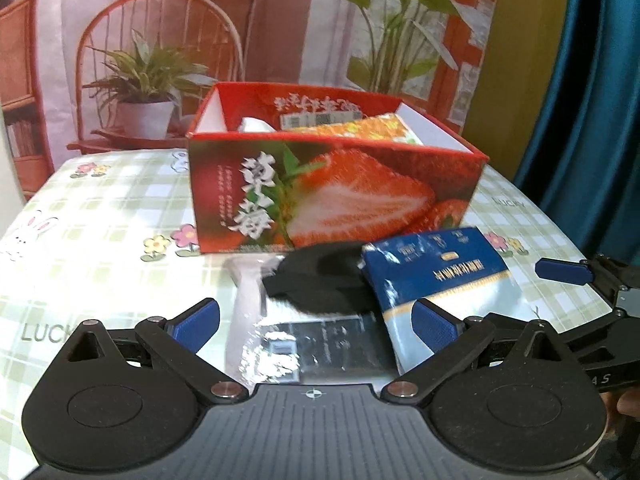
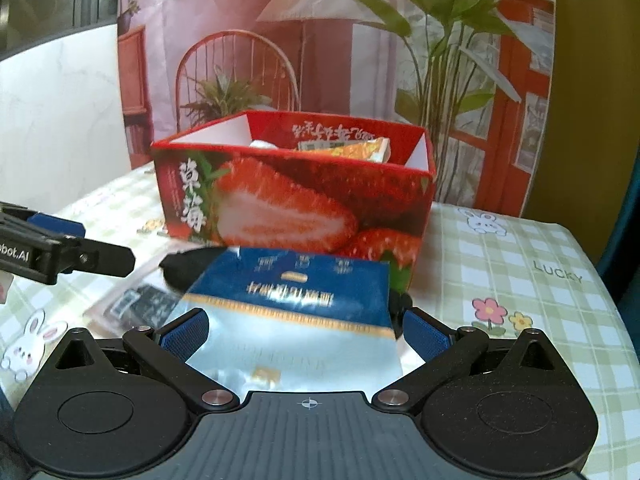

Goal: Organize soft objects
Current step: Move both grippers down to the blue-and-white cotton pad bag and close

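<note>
Blue tissue pack (image 2: 296, 300) lies between the wide right tool's (image 2: 304, 330) fingers; left tool (image 1: 316, 322) wide.

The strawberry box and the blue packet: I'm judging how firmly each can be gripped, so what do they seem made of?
The strawberry box looks like printed cardboard: straight stiff walls, white inner faces, slight sheen. The blue packet looks like glossy plastic film, judging by its bright glare and wrinkles; its contents are hidden, but it probably yields under the open right tool.

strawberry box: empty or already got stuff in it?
Not empty. The open-topped strawberry box already holds an orange patterned pack and something white. How full it is, cannot tell.
</note>
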A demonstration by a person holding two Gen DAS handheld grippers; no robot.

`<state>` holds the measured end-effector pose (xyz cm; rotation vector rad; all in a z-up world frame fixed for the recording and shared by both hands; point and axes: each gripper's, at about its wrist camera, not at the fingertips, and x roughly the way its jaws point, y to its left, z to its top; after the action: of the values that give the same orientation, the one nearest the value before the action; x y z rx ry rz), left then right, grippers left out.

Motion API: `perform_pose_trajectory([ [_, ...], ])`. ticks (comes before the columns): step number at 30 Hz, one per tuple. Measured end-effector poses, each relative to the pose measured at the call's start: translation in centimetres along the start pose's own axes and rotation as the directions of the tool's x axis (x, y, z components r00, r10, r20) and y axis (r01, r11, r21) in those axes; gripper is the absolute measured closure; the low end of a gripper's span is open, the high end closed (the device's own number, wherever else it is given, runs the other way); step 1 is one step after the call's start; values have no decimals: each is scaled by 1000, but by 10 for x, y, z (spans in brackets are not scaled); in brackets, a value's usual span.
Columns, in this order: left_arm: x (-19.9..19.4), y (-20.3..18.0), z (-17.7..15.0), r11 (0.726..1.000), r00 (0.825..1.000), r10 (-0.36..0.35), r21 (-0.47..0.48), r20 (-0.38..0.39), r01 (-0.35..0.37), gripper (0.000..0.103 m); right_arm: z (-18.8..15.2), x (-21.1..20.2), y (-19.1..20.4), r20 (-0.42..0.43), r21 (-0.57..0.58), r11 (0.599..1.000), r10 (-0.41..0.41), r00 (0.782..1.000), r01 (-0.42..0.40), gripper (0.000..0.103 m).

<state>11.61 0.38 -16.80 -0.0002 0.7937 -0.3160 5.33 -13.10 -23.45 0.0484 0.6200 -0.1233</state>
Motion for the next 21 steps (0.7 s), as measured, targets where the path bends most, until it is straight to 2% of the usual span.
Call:
perform_pose_trajectory([
  [6, 3, -1, -1, 1000, 1000, -25, 4, 0, 25, 7, -6, 5, -9, -13, 4, 1000, -18, 1000, 18, 2],
  [9, 5, 2, -2, 999, 999, -41, -13, -5, 41, 12, -8, 8, -15, -19, 16, 1000, -14, 1000, 14, 8],
  [13, 11, 2, -3, 997, 997, -78, -18, -25, 77, 23, -13, 15, -19, -50, 38, 999, 23, 998, -21, 23],
  [18, 18, 4, -7, 994, 993, -108, -35, -48, 107, 35, -13, 19, -7, -59, 5, 996, 85, 995, -85, 33],
  [21, 23, 8, -10, 992, 992, -113, -57, -64, 109, 42, -11, 22, 5, -65, -31, 992, 121, 991, -124, 34],
])
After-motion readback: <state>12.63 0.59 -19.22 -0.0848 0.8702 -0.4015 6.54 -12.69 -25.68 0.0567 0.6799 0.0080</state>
